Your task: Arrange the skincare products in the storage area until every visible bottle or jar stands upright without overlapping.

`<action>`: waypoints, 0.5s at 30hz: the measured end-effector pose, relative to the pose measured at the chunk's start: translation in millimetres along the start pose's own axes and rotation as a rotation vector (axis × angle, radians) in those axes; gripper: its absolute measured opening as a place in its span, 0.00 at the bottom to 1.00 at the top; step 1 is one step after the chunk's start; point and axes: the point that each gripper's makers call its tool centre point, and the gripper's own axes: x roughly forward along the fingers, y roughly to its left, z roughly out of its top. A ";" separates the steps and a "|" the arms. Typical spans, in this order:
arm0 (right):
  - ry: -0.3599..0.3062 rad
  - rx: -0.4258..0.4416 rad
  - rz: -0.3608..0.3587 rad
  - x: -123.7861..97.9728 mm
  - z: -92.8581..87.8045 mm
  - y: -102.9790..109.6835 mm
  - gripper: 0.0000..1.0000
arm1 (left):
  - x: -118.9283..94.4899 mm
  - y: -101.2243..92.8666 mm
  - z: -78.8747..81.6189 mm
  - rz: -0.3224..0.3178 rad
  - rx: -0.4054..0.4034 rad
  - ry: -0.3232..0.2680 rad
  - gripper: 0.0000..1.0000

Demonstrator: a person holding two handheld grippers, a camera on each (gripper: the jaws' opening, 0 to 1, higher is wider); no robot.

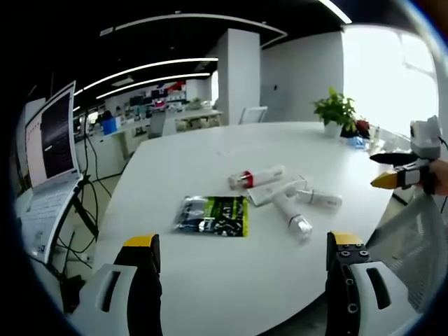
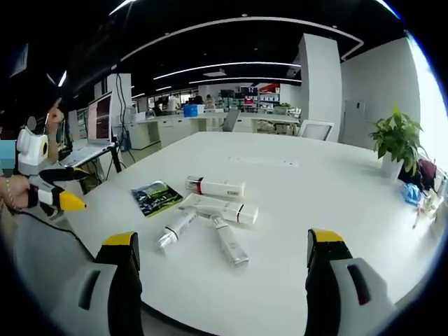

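White table, white tubes, one dark sachet

Table [image 2: 336,210] plain white. Tubes white; one with red band [image 2: 214,187], others with dark bands [image 2: 222,211]. Sachet [image 1: 213,215] black, green print. Gripper [image 1: 240,253] jaws black, yellow-tipped.

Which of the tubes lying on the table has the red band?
The white tube with the red band is the one farthest from the right gripper, beside the green-and-black packet. The other tubes show only dark or silver ends.

Open office: white table [image 1: 210,266], potted plant [image 2: 396,136], white pillar [image 2: 320,84], ceiling light strips.
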 end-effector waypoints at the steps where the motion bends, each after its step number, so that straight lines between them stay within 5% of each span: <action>1: 0.001 -0.001 -0.001 0.0 -0.2 -0.4 1.00 | 0.0 0.1 0.1 0.001 -0.001 -0.001 0.97; 8: 0.014 0.059 0.028 2.8 -0.2 -0.2 1.00 | 0.2 0.8 0.0 0.002 -0.002 0.001 0.96; 15: 0.040 0.009 0.057 14.4 0.9 -8.4 1.00 | 1.0 -0.1 -2.3 -0.002 0.001 0.014 0.96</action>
